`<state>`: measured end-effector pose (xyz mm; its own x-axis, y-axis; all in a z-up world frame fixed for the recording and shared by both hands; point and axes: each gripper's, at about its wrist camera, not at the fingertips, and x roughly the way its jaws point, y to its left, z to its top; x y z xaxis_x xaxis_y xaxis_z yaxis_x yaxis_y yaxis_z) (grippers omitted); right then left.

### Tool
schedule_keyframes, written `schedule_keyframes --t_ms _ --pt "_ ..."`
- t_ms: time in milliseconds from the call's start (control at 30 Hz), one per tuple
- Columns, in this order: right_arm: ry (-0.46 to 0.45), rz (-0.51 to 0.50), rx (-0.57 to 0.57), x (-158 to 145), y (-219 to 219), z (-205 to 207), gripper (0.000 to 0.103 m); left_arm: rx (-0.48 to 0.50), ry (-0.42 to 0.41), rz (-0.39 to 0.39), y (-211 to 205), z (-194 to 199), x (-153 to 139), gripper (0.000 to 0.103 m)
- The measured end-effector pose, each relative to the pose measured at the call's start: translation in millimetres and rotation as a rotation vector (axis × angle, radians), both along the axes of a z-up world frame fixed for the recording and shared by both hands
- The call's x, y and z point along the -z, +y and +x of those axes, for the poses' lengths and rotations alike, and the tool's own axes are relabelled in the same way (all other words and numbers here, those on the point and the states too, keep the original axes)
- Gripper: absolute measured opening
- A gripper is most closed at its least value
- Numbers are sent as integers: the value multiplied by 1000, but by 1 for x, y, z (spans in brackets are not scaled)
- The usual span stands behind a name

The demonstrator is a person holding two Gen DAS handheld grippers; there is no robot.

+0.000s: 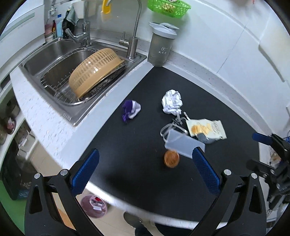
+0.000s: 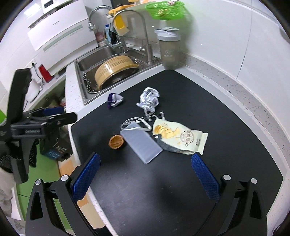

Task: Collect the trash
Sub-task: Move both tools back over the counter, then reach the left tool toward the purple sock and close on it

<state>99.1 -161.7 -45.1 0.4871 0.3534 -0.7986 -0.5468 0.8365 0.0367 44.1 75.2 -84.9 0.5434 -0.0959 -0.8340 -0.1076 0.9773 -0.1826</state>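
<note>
On the black mat (image 1: 137,141) (image 2: 163,190) lie a crumpled white paper (image 1: 171,102) (image 2: 149,99), a purple-and-white wrapper (image 1: 130,110) (image 2: 114,99), a snack bag (image 1: 206,129) (image 2: 178,136), a brown walnut shell (image 1: 171,159) (image 2: 116,142), a grey power bank (image 1: 184,144) (image 2: 141,143) and a white cable (image 1: 165,129) (image 2: 135,121). My left gripper (image 1: 145,159) hovers open above the mat's near edge, short of the shell. My right gripper (image 2: 145,161) is open too, just before the power bank. Each gripper shows at the side of the other's view (image 1: 271,145) (image 2: 47,116).
A steel sink (image 1: 59,54) (image 2: 87,72) with a tan colander (image 1: 96,70) (image 2: 114,69) sits at the back left. A grey shaker bottle (image 1: 160,45) (image 2: 169,49) stands by the wall, with a green basket (image 1: 168,8) (image 2: 165,10) above. A bin (image 1: 94,206) stands on the floor below the counter.
</note>
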Motion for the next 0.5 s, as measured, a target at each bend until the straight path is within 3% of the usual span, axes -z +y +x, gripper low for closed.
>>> schedule_keyframes --t_ms 433,500 --pt "77 -24 36 24 -25 51 97 -21 71 12 16 94 57 100" --pt "87 -27 39 27 -26 56 97 -27 80 9 18 102 62 93"
